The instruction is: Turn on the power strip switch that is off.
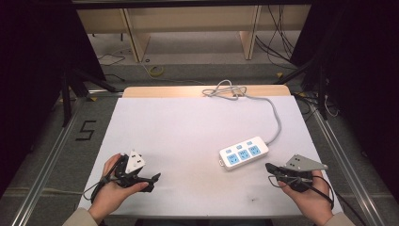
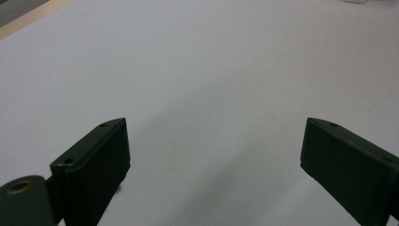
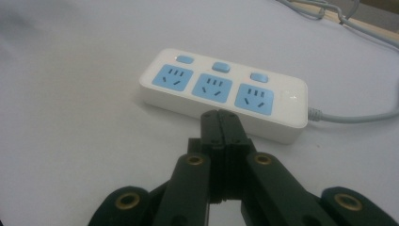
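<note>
Power strip looks light, rigid, slick plastic; grab its long sides. Right gripper jaws pinched empty, left gripper jaws wide.

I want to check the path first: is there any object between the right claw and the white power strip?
No. The right claw, shut and empty, points at the power strip; bare white table lies between them. The grey cord trails off behind.

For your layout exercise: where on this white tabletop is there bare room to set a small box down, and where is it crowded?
The broad white surface between the left tool and the power strip is bare, as is the far left. The near edge between both hands is free too. It is crowded on the right: strip, its grey cable coiled at the far edge, and the right tool.
</note>
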Available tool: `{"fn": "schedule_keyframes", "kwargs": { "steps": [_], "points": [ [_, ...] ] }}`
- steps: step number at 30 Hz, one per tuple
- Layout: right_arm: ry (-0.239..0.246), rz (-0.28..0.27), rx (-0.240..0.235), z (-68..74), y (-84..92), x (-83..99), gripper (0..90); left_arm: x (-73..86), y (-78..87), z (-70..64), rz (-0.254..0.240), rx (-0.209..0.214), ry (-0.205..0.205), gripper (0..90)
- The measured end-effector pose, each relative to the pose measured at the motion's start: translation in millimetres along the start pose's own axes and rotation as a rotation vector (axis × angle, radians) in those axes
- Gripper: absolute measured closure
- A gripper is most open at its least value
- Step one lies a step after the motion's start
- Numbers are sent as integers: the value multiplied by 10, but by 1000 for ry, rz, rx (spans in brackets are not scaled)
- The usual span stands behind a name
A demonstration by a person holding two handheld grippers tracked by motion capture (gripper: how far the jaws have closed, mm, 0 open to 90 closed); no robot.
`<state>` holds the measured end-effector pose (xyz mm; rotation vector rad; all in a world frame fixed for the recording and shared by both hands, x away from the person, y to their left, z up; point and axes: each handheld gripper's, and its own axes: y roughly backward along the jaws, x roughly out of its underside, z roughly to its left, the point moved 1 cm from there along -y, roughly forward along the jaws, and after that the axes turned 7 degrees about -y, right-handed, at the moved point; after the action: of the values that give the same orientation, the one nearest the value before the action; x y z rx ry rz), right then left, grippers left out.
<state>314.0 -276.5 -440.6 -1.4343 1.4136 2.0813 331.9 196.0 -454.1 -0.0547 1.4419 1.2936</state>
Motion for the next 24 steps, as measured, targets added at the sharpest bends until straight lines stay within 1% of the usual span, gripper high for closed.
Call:
{"fn": "schedule_keyframes", "kwargs": {
  "steps": [4, 12, 17, 20, 24],
  "points": [
    [-3, 4, 4, 2, -4, -14, 900, -4, -5, 4, -5, -6, -1, 87],
    [-20, 19, -11, -17, -64, -75, 900, -12, -13, 4, -6, -4, 3, 93],
    [-15, 21, -16, -16, -111, -112, 900, -12, -13, 6, -7, -2, 3, 97],
    [-21, 27, -21, -21, -122, -120, 900, -14, -14, 2, -8, -3, 4, 99],
    [-26, 26, -17, -33, -135, -134, 900, -16, -14, 3, -9, -4, 6, 100]
  ]
}}
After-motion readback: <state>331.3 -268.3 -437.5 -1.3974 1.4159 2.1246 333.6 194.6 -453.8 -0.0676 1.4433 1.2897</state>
